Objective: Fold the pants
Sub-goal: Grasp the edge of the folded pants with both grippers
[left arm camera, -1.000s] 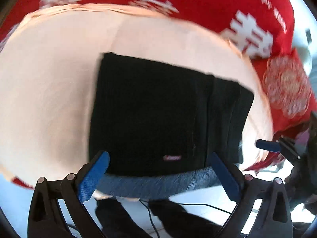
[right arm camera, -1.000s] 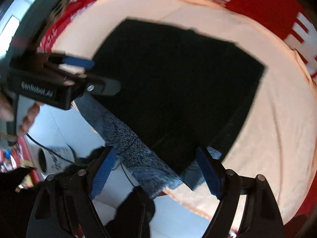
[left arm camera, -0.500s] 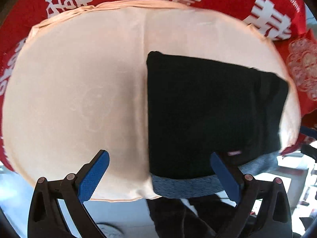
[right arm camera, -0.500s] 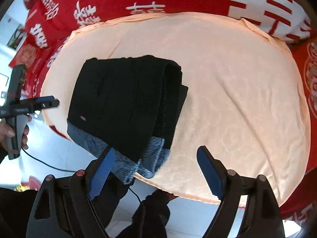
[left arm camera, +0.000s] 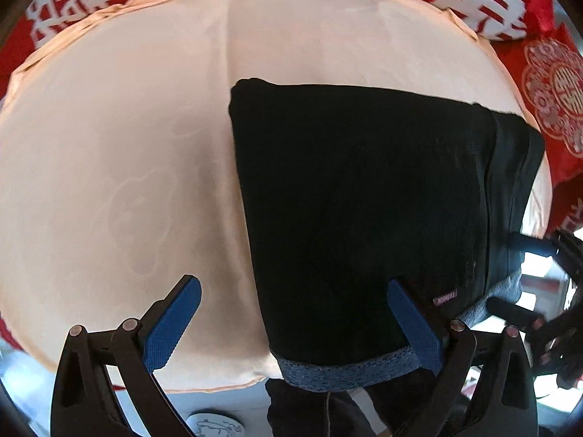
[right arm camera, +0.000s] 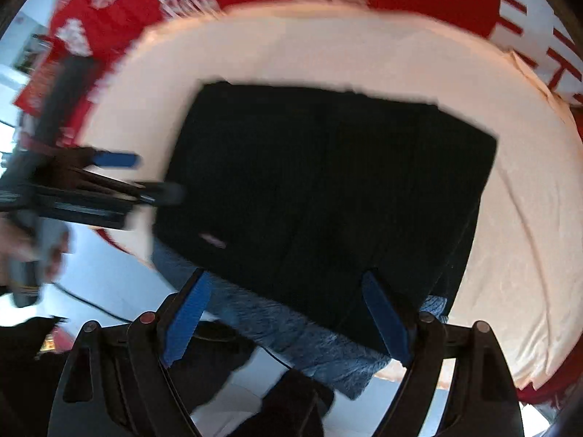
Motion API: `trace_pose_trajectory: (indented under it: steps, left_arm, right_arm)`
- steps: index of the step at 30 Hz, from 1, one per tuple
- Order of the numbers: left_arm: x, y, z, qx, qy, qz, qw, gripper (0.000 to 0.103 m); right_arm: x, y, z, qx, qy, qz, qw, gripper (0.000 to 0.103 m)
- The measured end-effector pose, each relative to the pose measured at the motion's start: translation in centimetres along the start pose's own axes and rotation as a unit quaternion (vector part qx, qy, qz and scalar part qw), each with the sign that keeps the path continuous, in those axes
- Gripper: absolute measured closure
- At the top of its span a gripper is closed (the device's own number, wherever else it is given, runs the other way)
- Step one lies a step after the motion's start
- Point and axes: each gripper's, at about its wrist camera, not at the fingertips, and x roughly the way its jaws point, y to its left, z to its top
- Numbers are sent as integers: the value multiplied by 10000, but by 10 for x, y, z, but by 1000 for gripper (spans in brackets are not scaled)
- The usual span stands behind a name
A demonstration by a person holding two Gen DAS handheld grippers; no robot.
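The black pants (left arm camera: 364, 196) lie folded into a rectangle on the peach sheet (left arm camera: 120, 167), their blue-grey waistband (left arm camera: 346, 369) hanging over the near edge. They also show in the right wrist view (right arm camera: 328, 185). My left gripper (left arm camera: 295, 324) is open and empty above the near left corner of the pants. My right gripper (right arm camera: 286, 317) is open and empty above the waistband (right arm camera: 309, 327). The left gripper shows at the left of the right wrist view (right arm camera: 138, 178); the right one shows at the right edge of the left wrist view (left arm camera: 524, 269).
A red cover with white characters (left arm camera: 492, 3) lies under and behind the peach sheet. The pale floor (right arm camera: 109, 284) shows below the near edge, with a thin black cable (right arm camera: 91, 302) and dark clothing (right arm camera: 284, 400).
The right gripper has swung back left over the pants' waistband, with motion blur. The left gripper has shifted slightly closer to the pants. Both stayed open.
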Motion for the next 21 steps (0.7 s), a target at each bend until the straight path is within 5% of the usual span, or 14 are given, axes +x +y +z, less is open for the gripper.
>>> trace_pose_trajectory:
  steps: [6,10,13,15,17,21]
  left_arm:
    - [-20,3,13,215,-261,-326,9989,1]
    - [-26,-1,43,172,-483,-619,9968,1]
    - [-11,-4,72,124,-375,-488,9980,1]
    - [15,2,89,-129,148,72,9998,0]
    - [30,14,95,-725,435,-270,9961,0]
    - [4,15,85,-593,6,-355,9976,0]
  right_arm:
    - [-21,-13,0,583,-159,100,9981,16]
    - [-66,-6,14,465,-1064,211,9930,15]
    - [-72,-2,36,112,-1387,112,9902,14]
    - [-59,-10,51,75,-1340,-14,9910,14]
    - [-41,-23,60,224,-1238,-139,9920,15]
    - [-9,-49,63,824,-817,81,9932,14]
